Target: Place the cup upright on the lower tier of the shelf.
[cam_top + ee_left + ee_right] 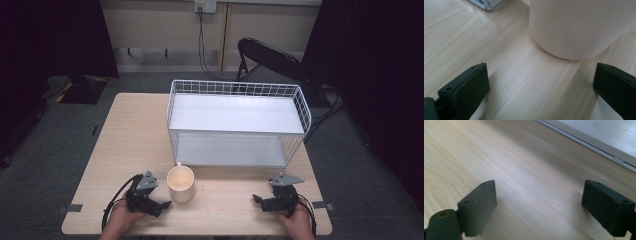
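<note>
The cream mug (pixel 180 183) stands upright on the wooden surface (pixel 130 135), just in front of the white wire rack (pixel 235 122), w/ its small handle at about 11 o'clock toward the rack. The left claw (pixel 165 204) lies low at roughly 7 o'clock from the mug, tips aimed at its lower wall, near but not touching; in the left gripper view the mug (pixel 579 27) sits just ahead, a bit right of centre, w/ jaws spread wide, nothing between them. The right claw (pixel 256 199) rests well off at the mug's 3 o'clock, jaws also wide apart over bare wood (pixel 529 182). The left looks far nearer, so prob. the one to take it: a short push forward.
</note>
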A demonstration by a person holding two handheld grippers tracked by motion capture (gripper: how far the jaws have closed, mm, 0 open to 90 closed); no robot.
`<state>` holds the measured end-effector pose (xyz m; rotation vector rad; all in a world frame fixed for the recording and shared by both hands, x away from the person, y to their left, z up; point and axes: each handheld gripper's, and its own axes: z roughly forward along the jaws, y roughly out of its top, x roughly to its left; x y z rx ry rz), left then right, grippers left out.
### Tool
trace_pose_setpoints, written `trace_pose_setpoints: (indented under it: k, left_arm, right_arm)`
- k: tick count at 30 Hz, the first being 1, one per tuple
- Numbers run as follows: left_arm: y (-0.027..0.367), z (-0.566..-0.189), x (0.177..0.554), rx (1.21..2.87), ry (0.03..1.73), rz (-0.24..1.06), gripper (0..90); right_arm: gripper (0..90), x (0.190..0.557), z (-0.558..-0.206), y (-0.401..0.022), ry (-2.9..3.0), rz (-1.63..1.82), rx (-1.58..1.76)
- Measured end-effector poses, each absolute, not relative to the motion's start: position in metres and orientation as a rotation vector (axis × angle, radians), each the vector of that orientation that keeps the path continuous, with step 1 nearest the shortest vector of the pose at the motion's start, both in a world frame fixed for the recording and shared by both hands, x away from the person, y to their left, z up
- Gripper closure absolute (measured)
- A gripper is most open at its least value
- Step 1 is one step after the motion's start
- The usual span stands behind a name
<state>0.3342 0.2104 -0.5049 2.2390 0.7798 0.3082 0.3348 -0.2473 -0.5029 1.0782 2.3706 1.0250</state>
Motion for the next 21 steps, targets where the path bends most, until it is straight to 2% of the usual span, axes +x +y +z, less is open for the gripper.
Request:
trace_pose_setpoints:
  k: [8,12,21]
  left_arm:
    - [0.204,-0.5,0.337,2.268,0.836,0.307,1.2]
    - [0.206,-0.497,0.334,2.267,0.823,0.302,15.0]
    - [0.207,-0.494,0.335,2.272,0.817,0.292,20.9]
  right_arm:
    - [11.9,0.335,-0.503,-0.247,2.37,1.025,1.079]
    - [12.0,0.335,-0.503,-0.247,2.37,1.025,1.078]
    - [12.0,0.335,-0.503,-0.247,2.37,1.025,1.079]
